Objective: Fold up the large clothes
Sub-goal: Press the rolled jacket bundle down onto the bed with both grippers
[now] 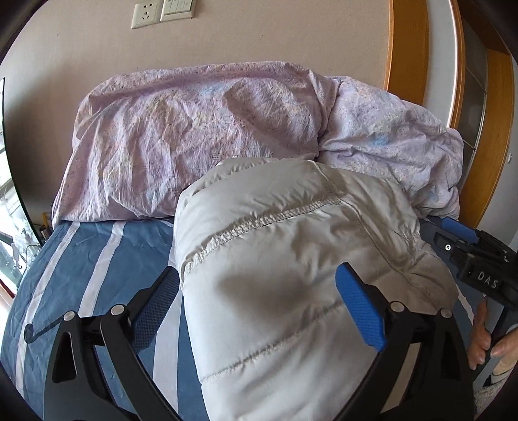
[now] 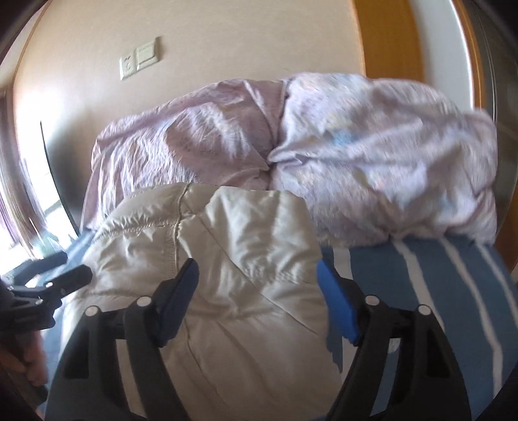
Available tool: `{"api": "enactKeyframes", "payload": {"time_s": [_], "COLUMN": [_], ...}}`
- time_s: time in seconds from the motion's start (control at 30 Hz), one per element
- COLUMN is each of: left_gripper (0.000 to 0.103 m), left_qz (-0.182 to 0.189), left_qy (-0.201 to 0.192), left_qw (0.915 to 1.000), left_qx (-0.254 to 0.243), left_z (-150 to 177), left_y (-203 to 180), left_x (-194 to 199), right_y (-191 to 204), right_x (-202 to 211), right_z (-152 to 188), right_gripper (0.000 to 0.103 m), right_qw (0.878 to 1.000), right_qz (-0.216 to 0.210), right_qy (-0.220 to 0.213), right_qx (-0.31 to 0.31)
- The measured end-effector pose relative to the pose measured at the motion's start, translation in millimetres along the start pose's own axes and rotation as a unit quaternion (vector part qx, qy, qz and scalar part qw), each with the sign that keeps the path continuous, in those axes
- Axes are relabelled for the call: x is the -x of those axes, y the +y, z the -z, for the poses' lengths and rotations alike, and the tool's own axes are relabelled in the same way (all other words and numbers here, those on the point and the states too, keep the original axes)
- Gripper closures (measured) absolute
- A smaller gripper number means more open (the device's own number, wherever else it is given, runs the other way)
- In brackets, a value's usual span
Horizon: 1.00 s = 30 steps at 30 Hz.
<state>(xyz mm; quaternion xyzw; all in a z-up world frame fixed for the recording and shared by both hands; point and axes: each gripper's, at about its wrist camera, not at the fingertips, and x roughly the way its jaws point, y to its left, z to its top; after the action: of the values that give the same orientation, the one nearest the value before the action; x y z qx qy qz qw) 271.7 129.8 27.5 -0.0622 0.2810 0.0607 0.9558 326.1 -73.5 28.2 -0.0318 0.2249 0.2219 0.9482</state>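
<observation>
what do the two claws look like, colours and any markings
Both claws, left claw and right claw, have black linkage arms with silver pivot rivets and textured blue finger pads. The right claw's black body carries white "DAS" lettering.

The jacket (image 1: 291, 259) lies on the bed (image 1: 97, 259), used here as the landmark. Behind the jacket, the duvet (image 1: 194, 136) is piled against the wall (image 1: 259, 32). A socket panel (image 1: 162, 13) sits on the wall above the duvet. The left tongs (image 1: 259, 311) straddle the jacket's left part; the right tongs (image 2: 259, 301) straddle its right part, both jaws spread apart.
</observation>
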Motion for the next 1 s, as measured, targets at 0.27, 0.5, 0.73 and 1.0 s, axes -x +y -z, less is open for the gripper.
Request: {"api": "enactKeyframes", "payload": {"time_s": [0.27, 0.5, 0.73, 1.0], "left_gripper": [0.001, 0.001, 0.001, 0.001], "left_qz": [-0.010, -0.017, -0.029, -0.037], "left_qy": [0.016, 0.032, 0.033, 0.023], "left_qw": [0.9997, 0.9993, 0.9990, 0.9989], "left_qx": [0.018, 0.014, 0.011, 0.019], "left_z": [9.9, 11.6, 16.3, 22.6], "left_y": [3.5, -5.0, -9.3, -9.9], "left_x": [-30.6, -47.1, -58.7, -69.8], "right_y": [5.8, -9.6, -16.6, -21.4], "right_x": [-67.0, -89.6, -104.0, -117.9], "right_z": [12.5, 17.7, 24.5, 29.7], "right_gripper": [0.036, 0.031, 0.028, 0.025], "right_qw": [0.998, 0.995, 0.994, 0.994], "right_qz": [0.000, -0.028, -0.043, -0.049], "right_qy": [0.053, 0.092, 0.103, 0.098], "right_qx": [0.025, 0.000, -0.010, -0.019]}}
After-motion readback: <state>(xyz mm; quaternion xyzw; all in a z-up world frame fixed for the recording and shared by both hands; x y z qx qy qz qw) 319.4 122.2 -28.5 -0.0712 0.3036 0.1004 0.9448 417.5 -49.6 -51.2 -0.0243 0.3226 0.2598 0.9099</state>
